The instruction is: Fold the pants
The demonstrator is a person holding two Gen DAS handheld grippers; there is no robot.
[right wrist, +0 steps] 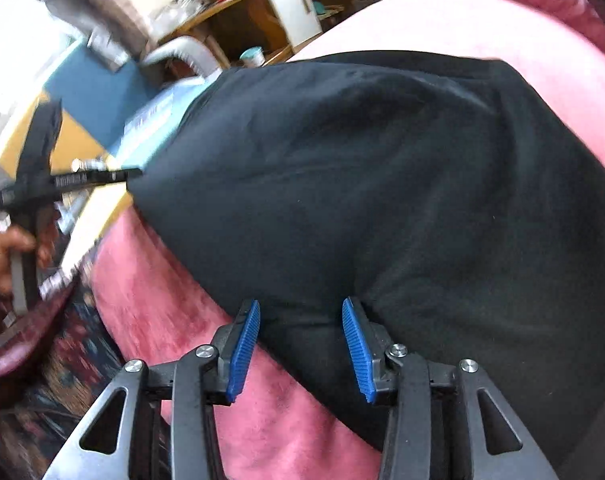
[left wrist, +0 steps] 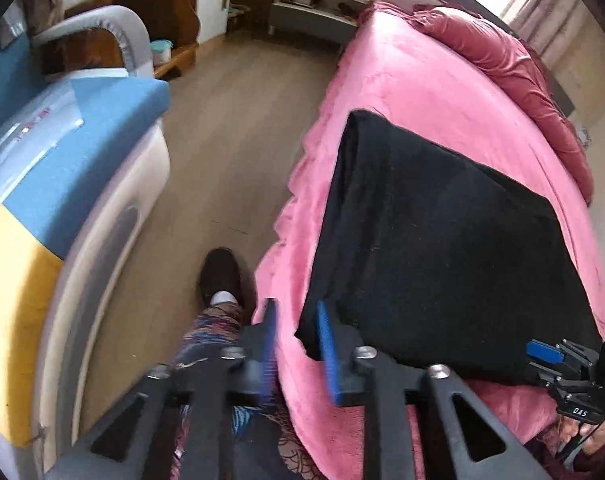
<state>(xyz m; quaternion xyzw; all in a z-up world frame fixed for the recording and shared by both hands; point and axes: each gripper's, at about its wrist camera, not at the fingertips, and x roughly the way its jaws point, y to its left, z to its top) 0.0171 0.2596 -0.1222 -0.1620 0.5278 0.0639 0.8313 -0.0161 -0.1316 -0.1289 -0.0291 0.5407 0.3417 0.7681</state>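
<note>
The black pants (left wrist: 434, 240) lie folded into a thick rectangle on the pink bed (left wrist: 414, 88). My left gripper (left wrist: 296, 344) is open and empty, hovering by the near left corner of the pants at the bed's edge. My right gripper (right wrist: 300, 340) is open, its blue pads either side of the near edge of the pants (right wrist: 382, 184), just above the cloth. The right gripper also shows in the left wrist view (left wrist: 558, 356) at the pants' near right corner. The left gripper shows in the right wrist view (right wrist: 42, 176), held off the bed's left side.
A dark pink pillow (left wrist: 514, 68) lies at the head of the bed. A blue and yellow cushioned seat (left wrist: 62, 184) stands left of the bed across a strip of wooden floor (left wrist: 230, 140). My leg and shoe (left wrist: 218, 276) stand beside the bed. Shelves (left wrist: 162, 8) line the far wall.
</note>
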